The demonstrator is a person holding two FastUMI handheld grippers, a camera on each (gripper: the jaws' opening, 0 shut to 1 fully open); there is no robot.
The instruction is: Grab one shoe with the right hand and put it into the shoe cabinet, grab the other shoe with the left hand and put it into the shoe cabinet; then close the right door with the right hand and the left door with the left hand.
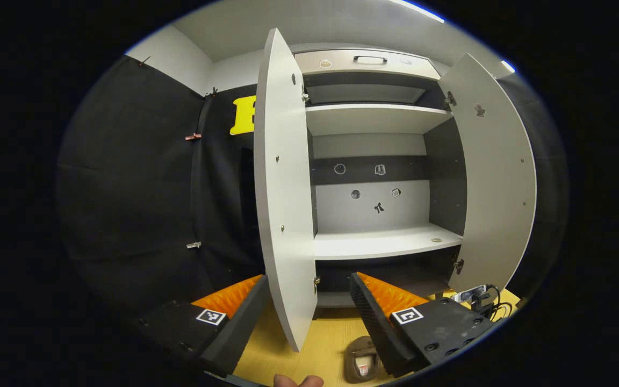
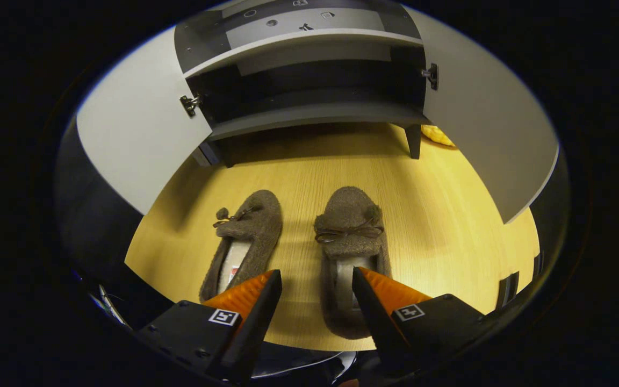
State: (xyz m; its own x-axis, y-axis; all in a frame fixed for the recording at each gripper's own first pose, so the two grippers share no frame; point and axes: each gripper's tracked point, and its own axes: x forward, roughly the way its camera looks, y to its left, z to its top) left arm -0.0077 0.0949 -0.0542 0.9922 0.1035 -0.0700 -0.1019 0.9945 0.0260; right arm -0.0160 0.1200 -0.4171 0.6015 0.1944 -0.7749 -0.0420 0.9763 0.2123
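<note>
Where the left gripper (image 1: pixel 309 301) points, jaws wide and empty, the shoe cabinet (image 1: pixel 374 161) stands open: flat pale left door (image 1: pixel 283 204), right door (image 1: pixel 495 177), smooth bare shelf (image 1: pixel 384 242); small stickers unreadable. One brown slipper (image 1: pixel 360 359) lies on the wood-grain floor (image 1: pixel 331 328) below. Right gripper (image 2: pixel 316 287), jaws spread, empty, hovers over a fuzzy brown moccasin slipper (image 2: pixel 348 226) with bow; its mate (image 2: pixel 253 223) lies beside, insole label illegible.

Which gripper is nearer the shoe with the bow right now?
Right. The right gripper hovers open just above the bow shoe, its heel between the fingers. The left gripper is raised, facing the open cabinet.
</note>
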